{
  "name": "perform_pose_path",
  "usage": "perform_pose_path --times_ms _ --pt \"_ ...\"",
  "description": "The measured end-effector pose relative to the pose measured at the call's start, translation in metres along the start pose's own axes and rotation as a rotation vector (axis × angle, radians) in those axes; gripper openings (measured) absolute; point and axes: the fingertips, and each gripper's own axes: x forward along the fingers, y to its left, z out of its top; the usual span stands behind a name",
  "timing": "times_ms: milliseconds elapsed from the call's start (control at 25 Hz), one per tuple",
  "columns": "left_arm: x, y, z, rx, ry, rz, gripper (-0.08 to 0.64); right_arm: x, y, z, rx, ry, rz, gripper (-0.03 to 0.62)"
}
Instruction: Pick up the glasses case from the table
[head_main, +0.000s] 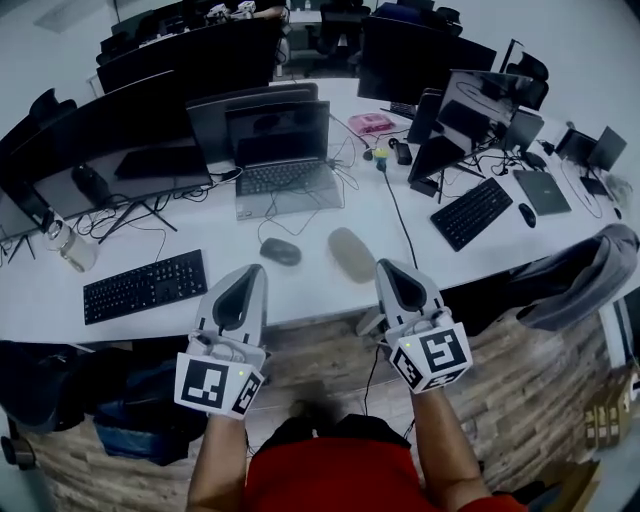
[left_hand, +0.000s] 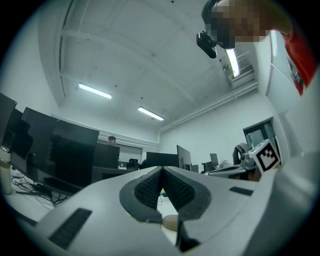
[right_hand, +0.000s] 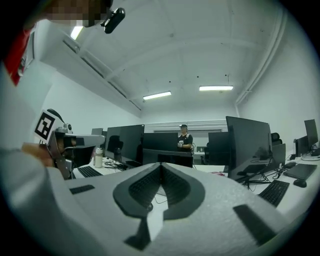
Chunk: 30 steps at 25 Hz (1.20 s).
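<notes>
The glasses case (head_main: 352, 254) is a grey oval pouch lying flat on the white table (head_main: 310, 290), near its front edge. My left gripper (head_main: 256, 268) is shut and empty at that edge, left of the case and just in front of a dark mouse (head_main: 281, 251). My right gripper (head_main: 388, 264) is shut and empty too, just right of the case's near end. In the left gripper view the jaws (left_hand: 161, 171) meet, and a beige bit of the case (left_hand: 170, 222) shows below them. The right gripper view shows closed jaws (right_hand: 160, 166) pointing level across the desks.
An open laptop (head_main: 285, 160) stands behind the case, with a black cable (head_main: 400, 215) running past its right side. Black keyboards (head_main: 145, 286) (head_main: 470, 212) lie left and right. Monitors line the back, a bottle (head_main: 72, 245) stands far left, and a grey jacket (head_main: 580, 275) hangs right.
</notes>
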Motion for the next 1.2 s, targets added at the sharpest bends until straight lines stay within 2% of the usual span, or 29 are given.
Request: perform_pose_path --times_ms 80,320,640,1080,1200 --pt "0.012 0.01 -0.007 -0.012 0.009 0.005 0.009 0.016 -0.006 -0.01 -0.007 0.023 -0.006 0.008" --pt "0.045 0.024 -0.028 -0.017 0.028 0.026 0.009 0.057 -0.031 -0.052 -0.006 0.11 -0.002 0.074" --pt "0.082 0.038 -0.064 -0.023 0.067 0.069 0.009 0.107 -0.064 -0.122 0.014 0.264 0.031 0.229" --pt "0.1 0.048 -0.097 -0.009 0.143 0.101 0.009 0.151 -0.056 -0.222 -0.012 0.511 0.122 0.404" --pt "0.1 0.051 -0.101 -0.008 0.155 0.106 0.009 0.156 -0.056 -0.242 -0.007 0.567 0.13 0.43"
